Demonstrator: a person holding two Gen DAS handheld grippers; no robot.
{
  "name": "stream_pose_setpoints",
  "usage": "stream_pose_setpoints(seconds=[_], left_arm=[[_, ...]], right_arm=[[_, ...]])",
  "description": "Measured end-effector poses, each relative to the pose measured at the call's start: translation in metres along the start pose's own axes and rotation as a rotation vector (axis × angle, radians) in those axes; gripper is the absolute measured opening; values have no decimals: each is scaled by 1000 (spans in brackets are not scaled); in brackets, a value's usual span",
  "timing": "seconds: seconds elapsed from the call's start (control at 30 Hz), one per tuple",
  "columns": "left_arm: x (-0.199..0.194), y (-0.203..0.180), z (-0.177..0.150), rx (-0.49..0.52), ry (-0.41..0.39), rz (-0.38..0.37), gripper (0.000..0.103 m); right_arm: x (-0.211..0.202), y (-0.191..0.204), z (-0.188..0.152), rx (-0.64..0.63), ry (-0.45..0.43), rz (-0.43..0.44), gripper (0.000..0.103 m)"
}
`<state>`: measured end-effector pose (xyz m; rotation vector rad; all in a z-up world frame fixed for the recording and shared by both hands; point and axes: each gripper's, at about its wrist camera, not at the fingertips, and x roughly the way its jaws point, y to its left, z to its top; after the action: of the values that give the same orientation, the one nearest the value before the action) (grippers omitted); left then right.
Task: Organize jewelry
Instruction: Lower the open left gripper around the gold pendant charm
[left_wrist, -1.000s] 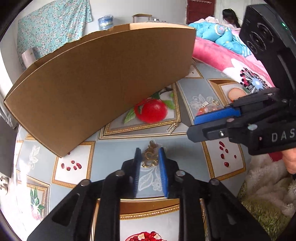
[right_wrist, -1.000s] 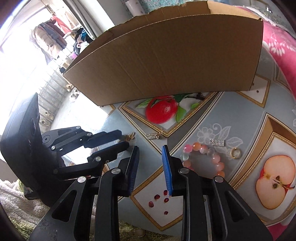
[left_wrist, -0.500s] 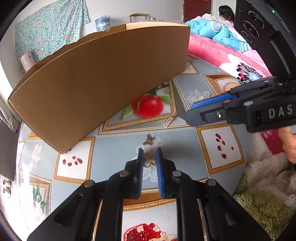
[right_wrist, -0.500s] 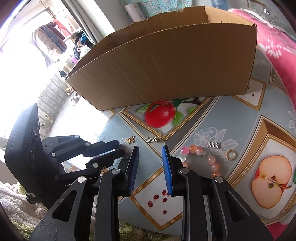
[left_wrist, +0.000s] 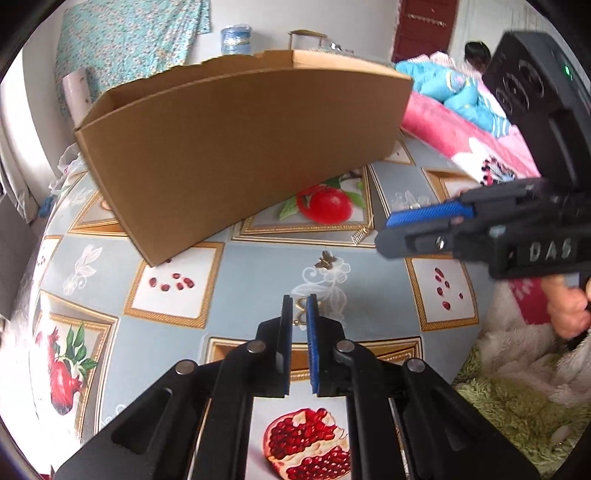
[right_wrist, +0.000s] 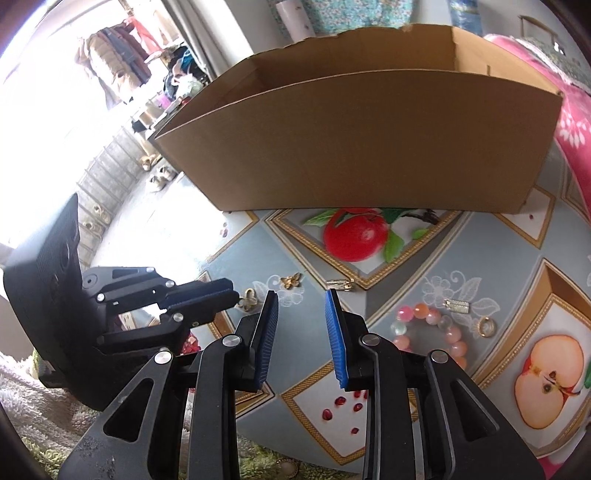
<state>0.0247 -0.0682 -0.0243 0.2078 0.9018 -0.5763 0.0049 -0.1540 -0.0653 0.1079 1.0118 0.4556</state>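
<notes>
Blue-padded and nearest the lens, the left gripper (left_wrist: 300, 308) had just been closing, and its jaws stood pressed on a small gold clover charm (left_wrist: 300, 314), where a second earlier that charm lay loose on the cloth between wider jaws. In the right wrist view the charm (right_wrist: 249, 297) hung at the tips of the left gripper (right_wrist: 231, 295), apparently lifted clear of the tablecloth (right_wrist: 491, 254), though contact could not be ruled out. Judgement: the pick was made, and carriage to the box was the step outstanding. The right gripper (right_wrist: 301, 304) held its jaws spread with nothing between them, hovering above the cloth. Just beyond the fingertips lay a gold butterfly charm (right_wrist: 290, 281) and a small silver clasp (right_wrist: 340, 284); to the right of these were a pink bead bracelet (right_wrist: 432, 325), a second silver bar (right_wrist: 458, 305) touching its far edge, and a gold ring (right_wrist: 487, 326) just beside it. Farthest, the open cardboard box (right_wrist: 369, 147) stood on the cloth behind the printed apple, well apart from the held charm; its floor was not visible
</notes>
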Motion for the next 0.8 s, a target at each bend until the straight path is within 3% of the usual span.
stream_pose_setpoints(seconds=[0.17, 0.33, 0.5, 0.8], left_arm=[[-9, 5, -6, 8, -22, -17, 7], [0, 0, -8, 32, 29, -35, 8], [5, -3, -5, 37, 24, -46, 23], [14, -4, 3, 35, 21, -26, 25]], right_arm=[[7, 10, -1, -38, 24, 3, 27], [15, 11, 1, -34, 48, -3, 27], [16, 9, 2, -22, 49, -13, 27], [20, 13, 5, -4, 46, -14, 27]])
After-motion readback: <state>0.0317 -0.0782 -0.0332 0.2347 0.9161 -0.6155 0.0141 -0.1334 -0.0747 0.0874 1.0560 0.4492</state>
